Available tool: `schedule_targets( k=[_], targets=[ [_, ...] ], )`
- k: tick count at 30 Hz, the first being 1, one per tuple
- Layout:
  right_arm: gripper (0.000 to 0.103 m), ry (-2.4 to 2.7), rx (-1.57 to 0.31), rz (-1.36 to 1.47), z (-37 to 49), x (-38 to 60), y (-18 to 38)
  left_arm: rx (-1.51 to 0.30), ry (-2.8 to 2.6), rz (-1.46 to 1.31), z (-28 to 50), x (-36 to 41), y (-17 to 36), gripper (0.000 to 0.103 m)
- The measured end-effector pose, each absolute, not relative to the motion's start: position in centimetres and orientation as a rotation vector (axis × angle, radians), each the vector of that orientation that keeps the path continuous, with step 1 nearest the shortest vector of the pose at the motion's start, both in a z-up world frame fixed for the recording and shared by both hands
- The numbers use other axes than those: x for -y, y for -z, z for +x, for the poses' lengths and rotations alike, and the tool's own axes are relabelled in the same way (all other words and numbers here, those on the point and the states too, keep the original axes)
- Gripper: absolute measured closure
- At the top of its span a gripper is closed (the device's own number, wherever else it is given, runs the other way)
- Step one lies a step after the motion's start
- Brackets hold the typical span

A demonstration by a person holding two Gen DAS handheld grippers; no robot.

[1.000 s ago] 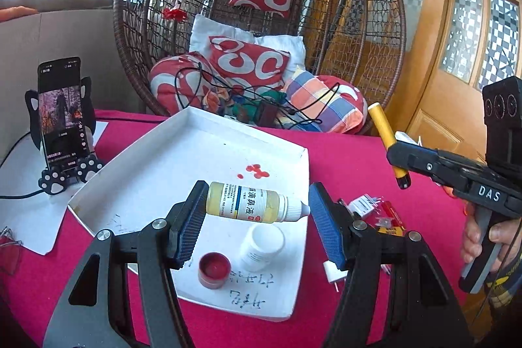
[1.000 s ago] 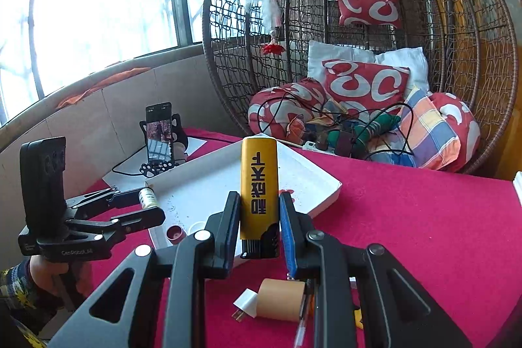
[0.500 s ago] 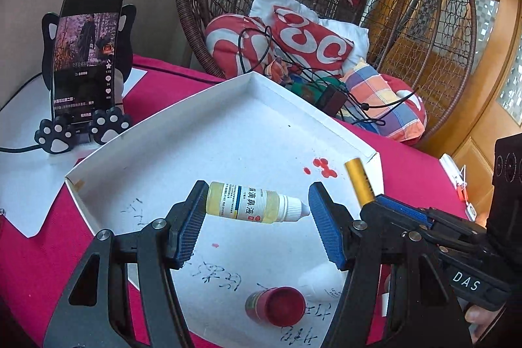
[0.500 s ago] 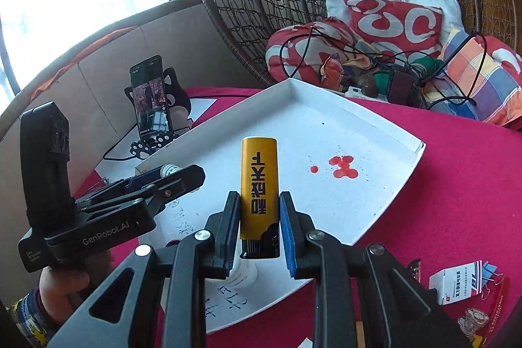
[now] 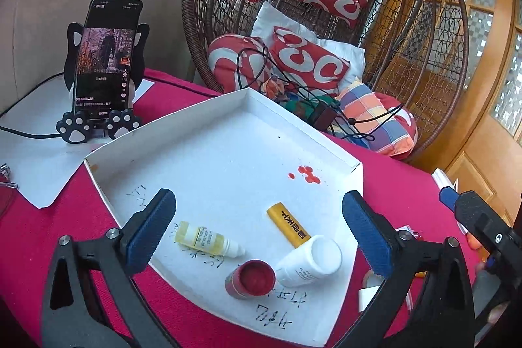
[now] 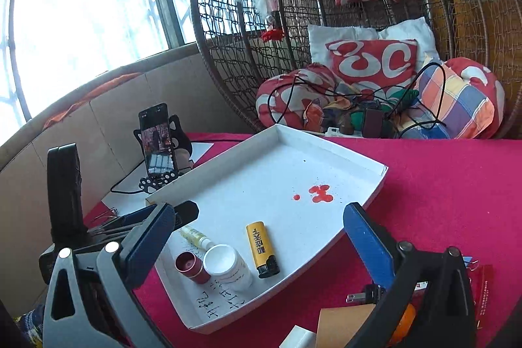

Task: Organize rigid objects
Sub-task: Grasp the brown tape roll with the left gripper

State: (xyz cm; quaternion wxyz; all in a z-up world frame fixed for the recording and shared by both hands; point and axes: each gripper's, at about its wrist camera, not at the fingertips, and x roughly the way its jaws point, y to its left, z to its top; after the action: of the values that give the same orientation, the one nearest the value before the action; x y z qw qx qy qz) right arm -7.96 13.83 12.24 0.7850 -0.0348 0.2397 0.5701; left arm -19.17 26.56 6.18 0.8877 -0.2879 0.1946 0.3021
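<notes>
A white paper tray lies on the red tablecloth. In it lie a yellow dropper bottle, a yellow lighter, a white bottle and a small red-capped jar. My left gripper hovers over the tray's near end, its jaws opening wide; the dropper bottle rests on the tray below them, untouched. My right gripper is likewise opening, wide apart above the lighter, which lies flat and free. The right wrist view also shows the dropper bottle and the tray.
A phone on a cat-paw stand stands left of the tray on white paper. A wicker hanging chair with cushions and cables fills the back. A cardboard roll, a plug and a red packet lie right of the tray.
Both grippers have let go: the dropper bottle and the lighter left the pads and now lie in the tray. Both pairs of jaws have spread wide, and both hands dropped closer to the tray.
</notes>
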Motion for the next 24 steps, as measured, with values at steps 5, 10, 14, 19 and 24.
schedule_targets(
  k=[5, 10, 14, 19, 24],
  targets=[
    [0.0, -1.185, -0.389, -0.006, -8.4, -9.3, -13.8, -0.362, -0.609, -0.525, -20.1, -24.1, -7.7, 0.0],
    [0.0, -1.075, -0.246, 0.114, -7.3, -3.4, -14.9, -0.372, -0.498, -0.481, -20.1, -21.3, -7.9, 0.0],
    [0.0, -0.983, -0.24, 0.219, -5.3, 0.5, -14.7, -0.442, -0.348, -0.446, -18.5, -18.3, -7.0, 0.0],
    [0.0, -0.89, -0.323, 0.224, -3.2, 2.9, -12.7, -0.61, -0.212, -0.387, -15.1, -14.3, -5.2, 0.0],
    [0.0, -0.852, -0.422, 0.239, -1.8, 5.0, -10.3, -0.676, -0.131, -0.335, -12.8, -11.8, -4.2, 0.0]
  ],
)
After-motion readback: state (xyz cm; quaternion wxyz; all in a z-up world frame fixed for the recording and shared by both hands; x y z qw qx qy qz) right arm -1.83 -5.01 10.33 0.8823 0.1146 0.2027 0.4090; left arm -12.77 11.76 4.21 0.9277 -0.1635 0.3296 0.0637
